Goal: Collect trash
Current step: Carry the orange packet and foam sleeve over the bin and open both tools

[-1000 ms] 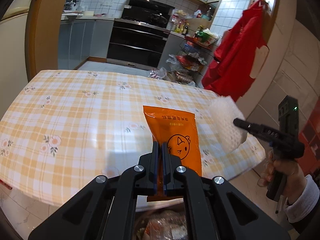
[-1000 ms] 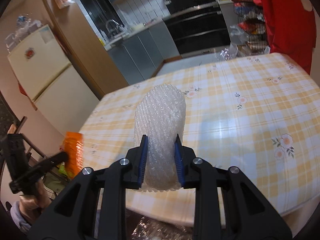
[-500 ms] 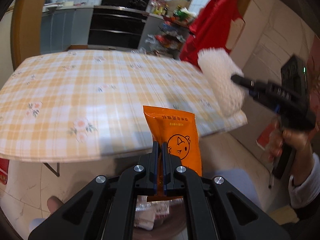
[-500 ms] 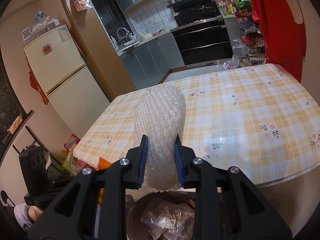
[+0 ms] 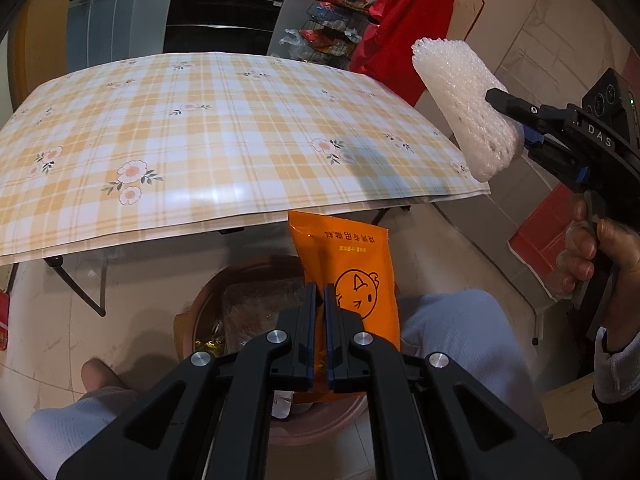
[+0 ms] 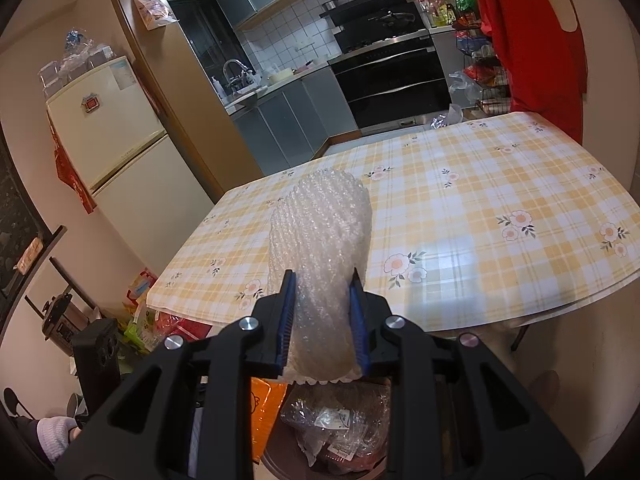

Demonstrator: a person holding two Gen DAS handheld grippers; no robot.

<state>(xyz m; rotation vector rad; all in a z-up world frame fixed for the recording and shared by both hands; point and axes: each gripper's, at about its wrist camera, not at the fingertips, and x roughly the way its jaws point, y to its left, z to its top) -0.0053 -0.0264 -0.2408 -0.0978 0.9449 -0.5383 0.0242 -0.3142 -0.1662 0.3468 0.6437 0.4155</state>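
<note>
Left wrist view: left hand-held gripper [image 5: 319,304] clamped on orange packet [image 5: 352,276], held above brown trash bin [image 5: 208,304] on the floor, off the bench [image 5: 192,128] edge. Right wrist view: right hand-held gripper [image 6: 322,302] pinching bubble wrap roll [image 6: 320,248], over the bin's bagged trash [image 6: 340,424]

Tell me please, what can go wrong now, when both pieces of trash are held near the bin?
1. The orange packet hangs partly past the trash bin rim, over the person's knee; if the left gripper opens here, it may land outside.
2. The bubble wrap roll in the right gripper is bulky, and the bin already looks full, so it might roll off.
</note>
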